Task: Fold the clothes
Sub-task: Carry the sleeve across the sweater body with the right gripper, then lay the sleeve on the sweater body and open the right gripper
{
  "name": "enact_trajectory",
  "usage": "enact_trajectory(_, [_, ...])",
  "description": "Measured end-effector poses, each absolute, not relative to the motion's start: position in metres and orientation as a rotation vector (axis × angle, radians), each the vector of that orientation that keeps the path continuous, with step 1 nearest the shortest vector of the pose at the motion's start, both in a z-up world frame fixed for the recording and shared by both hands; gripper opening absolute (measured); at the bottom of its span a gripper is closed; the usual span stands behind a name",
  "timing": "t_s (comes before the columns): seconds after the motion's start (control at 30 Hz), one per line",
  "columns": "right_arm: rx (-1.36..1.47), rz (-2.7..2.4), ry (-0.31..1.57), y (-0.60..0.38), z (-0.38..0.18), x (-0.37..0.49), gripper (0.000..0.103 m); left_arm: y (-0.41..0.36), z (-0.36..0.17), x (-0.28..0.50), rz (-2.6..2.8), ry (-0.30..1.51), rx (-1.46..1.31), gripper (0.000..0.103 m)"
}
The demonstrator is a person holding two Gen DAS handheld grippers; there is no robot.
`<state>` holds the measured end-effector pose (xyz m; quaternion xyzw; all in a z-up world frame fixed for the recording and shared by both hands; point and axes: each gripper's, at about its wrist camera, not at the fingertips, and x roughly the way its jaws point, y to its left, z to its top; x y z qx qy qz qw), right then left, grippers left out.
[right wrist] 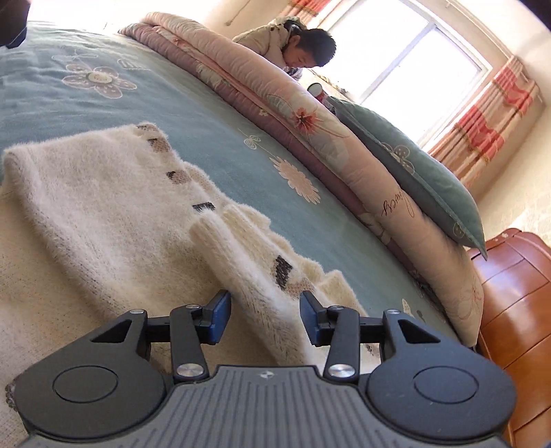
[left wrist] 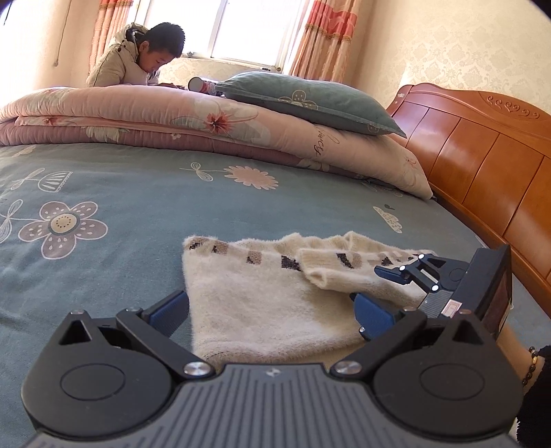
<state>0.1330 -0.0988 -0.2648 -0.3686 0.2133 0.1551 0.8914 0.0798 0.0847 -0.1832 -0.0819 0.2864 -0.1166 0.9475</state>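
Two grippers are in view: the left gripper [left wrist: 272, 315] and the right gripper [right wrist: 265, 318], each with two blue-padded fingers. One cream sweater [left wrist: 261, 296] lies on one bed [left wrist: 144, 206]. One sleeve [right wrist: 241, 251] of it shows, folded across the body. One folded quilt [left wrist: 165, 113] sits at the far side, with one green pillow [left wrist: 310, 100] on top and one can [left wrist: 201, 85] beside the pillow. One person [left wrist: 137, 57] leans over the far edge. One wooden headboard [left wrist: 482, 151] stands at the side. One window [left wrist: 248, 27] is flanked by two curtains, one [left wrist: 113, 20] at its left and one [left wrist: 323, 38] at its right. One beaded bracelet [left wrist: 532, 365] shows on one wrist.
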Motion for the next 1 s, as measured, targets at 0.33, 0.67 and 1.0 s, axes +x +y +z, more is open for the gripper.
enact_trajectory(0.33, [-0.756,0.369,0.398,-0.089,-0.252,0.116,0.013,0.088,-0.185,0.081,-0.222,0.587,-0.171,0.101])
enact_trajectory(0.67, [-0.73,0.434,0.417,-0.074,-0.256,0.11,0.013,0.088,-0.188,0.083,-0.214,0.599,-0.17,0.101])
enact_trajectory(1.0, [-0.539,0.454,0.571,-0.072,-0.243,0.116,0.062,0.09,-0.186,0.083,-0.226,0.609,-0.175,0.102])
